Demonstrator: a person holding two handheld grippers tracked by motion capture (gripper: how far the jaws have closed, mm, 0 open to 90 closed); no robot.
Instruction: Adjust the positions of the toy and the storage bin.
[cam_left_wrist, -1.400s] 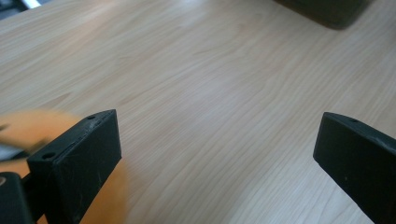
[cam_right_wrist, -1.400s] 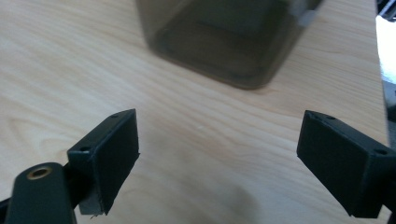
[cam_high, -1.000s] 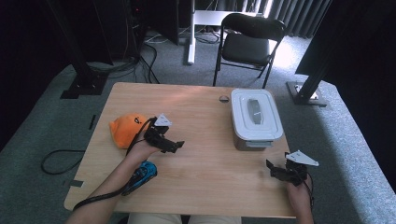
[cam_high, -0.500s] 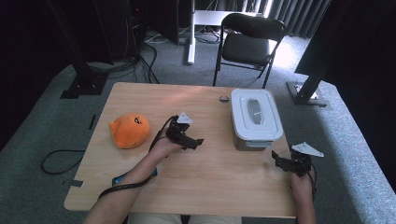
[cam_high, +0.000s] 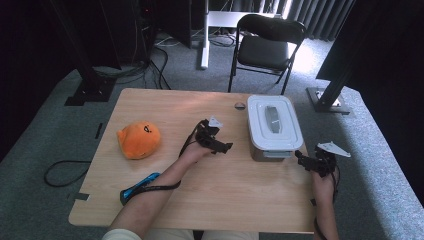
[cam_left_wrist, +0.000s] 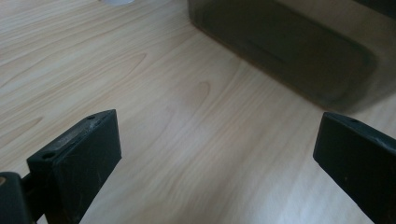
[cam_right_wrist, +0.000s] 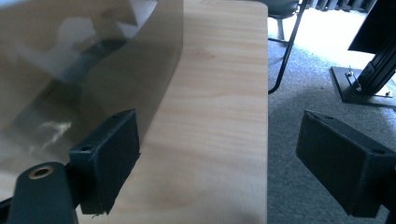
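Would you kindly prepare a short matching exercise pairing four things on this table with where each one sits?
Things:
1. orange plush toy
2. lidded container
3. left gripper
4. right gripper

Places:
A. at the table's right edge, jaws open beside the container's near right corner
B. left part of the table
C. mid-table, jaws open toward the container's left side
D. far right part of the table, lid on

Pairs: 1-B, 2-D, 3-C, 4-A
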